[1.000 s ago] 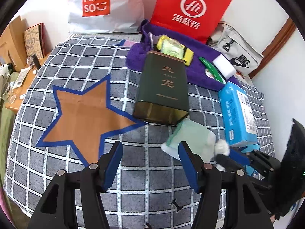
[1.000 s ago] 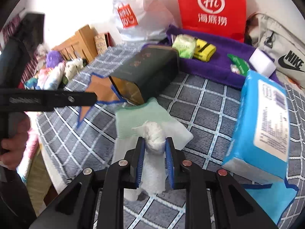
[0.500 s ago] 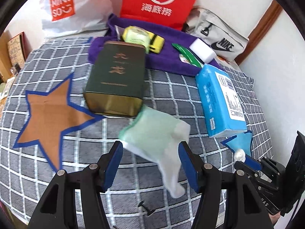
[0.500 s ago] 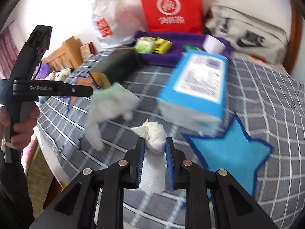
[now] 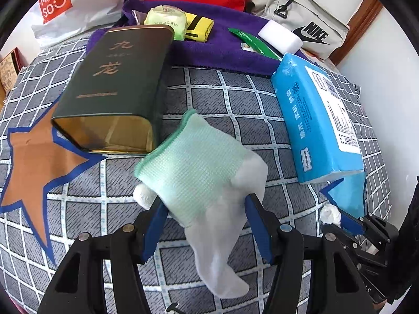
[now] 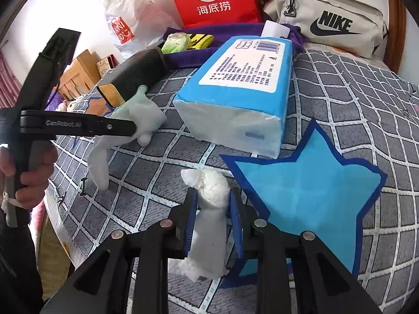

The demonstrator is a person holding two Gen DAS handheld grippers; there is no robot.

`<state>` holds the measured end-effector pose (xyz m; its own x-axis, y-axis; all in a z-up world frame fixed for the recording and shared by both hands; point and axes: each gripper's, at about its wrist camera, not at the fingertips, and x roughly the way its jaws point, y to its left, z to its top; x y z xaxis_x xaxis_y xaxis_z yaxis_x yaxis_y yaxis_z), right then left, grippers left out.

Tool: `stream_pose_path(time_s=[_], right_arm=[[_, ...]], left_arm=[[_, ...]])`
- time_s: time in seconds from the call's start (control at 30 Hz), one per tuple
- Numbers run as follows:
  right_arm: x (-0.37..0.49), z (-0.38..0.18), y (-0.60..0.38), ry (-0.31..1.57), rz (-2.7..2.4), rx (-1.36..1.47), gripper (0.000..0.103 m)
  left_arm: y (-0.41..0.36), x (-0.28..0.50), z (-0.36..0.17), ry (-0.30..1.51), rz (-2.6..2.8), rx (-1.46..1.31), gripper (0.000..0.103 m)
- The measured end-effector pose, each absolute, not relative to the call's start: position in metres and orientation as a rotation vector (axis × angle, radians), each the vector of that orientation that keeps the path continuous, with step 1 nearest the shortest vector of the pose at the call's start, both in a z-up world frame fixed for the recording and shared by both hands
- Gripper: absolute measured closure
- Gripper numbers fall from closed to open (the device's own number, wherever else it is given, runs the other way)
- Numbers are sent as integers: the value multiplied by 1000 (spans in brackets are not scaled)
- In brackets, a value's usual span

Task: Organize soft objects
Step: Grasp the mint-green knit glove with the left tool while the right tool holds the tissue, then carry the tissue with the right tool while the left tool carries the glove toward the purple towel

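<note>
Both hands have carried us toward the blue star; our left gripper [image 5: 204,225] holds the limp mint-and-white knit glove [image 5: 199,172] by its palm, while our right gripper [image 6: 212,217], jaws opening, keeps the light crumpled white tissue wad [image 6: 209,191] between them.

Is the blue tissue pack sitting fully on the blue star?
No, in the right wrist view the tissue pack lies on the checked bedspread behind the blue star, only its near corner meeting the star's edge.
</note>
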<state>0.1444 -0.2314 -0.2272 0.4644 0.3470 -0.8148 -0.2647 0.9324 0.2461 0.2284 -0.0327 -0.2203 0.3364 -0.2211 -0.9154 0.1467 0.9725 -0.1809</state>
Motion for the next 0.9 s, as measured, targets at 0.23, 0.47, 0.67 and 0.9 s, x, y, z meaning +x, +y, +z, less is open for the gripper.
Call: stream_pose_path(time_s=[0.23, 0.47, 0.67, 0.9], right_arm=[[147, -227, -229, 992, 373, 78, 79], [145, -220, -230, 995, 368, 82, 80], [136, -200, -232, 958, 376, 113, 80], [125, -171, -233, 910, 343, 114, 80]], left_arm=[[-38, 234, -219, 1171, -257, -69, 73], [-33, 225, -204, 1146, -285, -97, 89], [-27, 207, -179, 1089, -279, -82, 90], [-19, 190, -148, 1028, -272, -102, 90]])
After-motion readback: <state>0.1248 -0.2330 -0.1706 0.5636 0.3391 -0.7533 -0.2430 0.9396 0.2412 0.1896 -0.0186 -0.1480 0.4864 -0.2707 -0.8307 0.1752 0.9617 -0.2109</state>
